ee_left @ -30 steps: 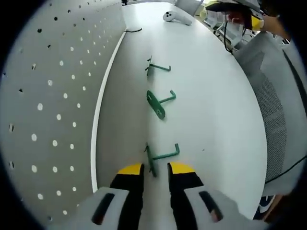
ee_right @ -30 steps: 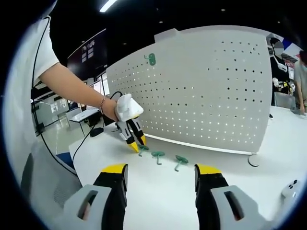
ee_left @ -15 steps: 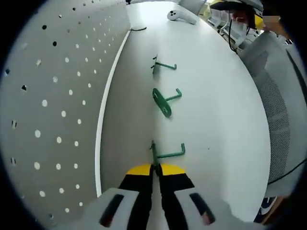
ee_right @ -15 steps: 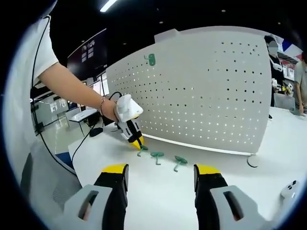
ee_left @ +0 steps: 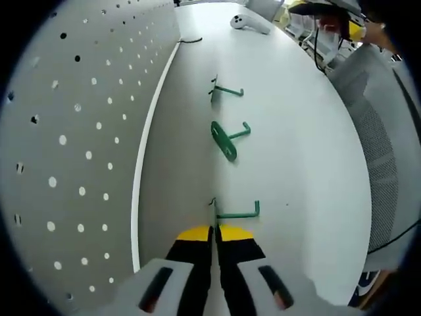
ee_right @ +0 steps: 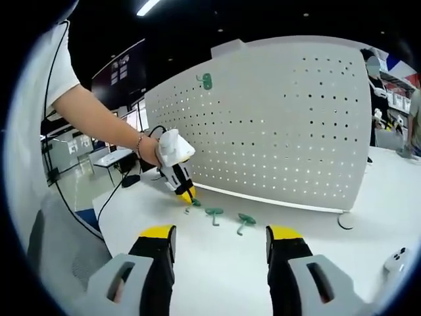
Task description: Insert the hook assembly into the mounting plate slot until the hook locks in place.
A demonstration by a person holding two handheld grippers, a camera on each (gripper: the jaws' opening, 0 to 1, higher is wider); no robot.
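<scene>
I am closing my left gripper point(ee_left: 215, 232) on the nearest hook point(ee_left: 231, 212), pinching its flat base plate between the yellow tips; the jaws are standing almost together with only the thin green plate between them. In the right gripper view the left gripper point(ee_right: 188, 195) is pointing down at the table point(ee_right: 217, 270), its tips at that hook point(ee_right: 192, 205), close in front of the pegboard point(ee_right: 283, 125).

My right gripper point(ee_right: 220, 232) is hanging spread wide with nothing between its jaws, well back from the work and facing the board.

Two more hooks are lying loose on the table beyond the one I am gripping: a middle hook point(ee_left: 227, 138) and a far hook point(ee_left: 223, 91), in a row along the foot of the pegboard point(ee_left: 72, 131). One hook point(ee_right: 207, 81) is already hanging high on the board near its upper left corner.

As I judge it, the task is at an early stage: the grasp looks made, but I cannot tell whether the hook is lifting off the table yet. Carrying it to a slot, seating it and pressing until it locks are all left to do.
</scene>
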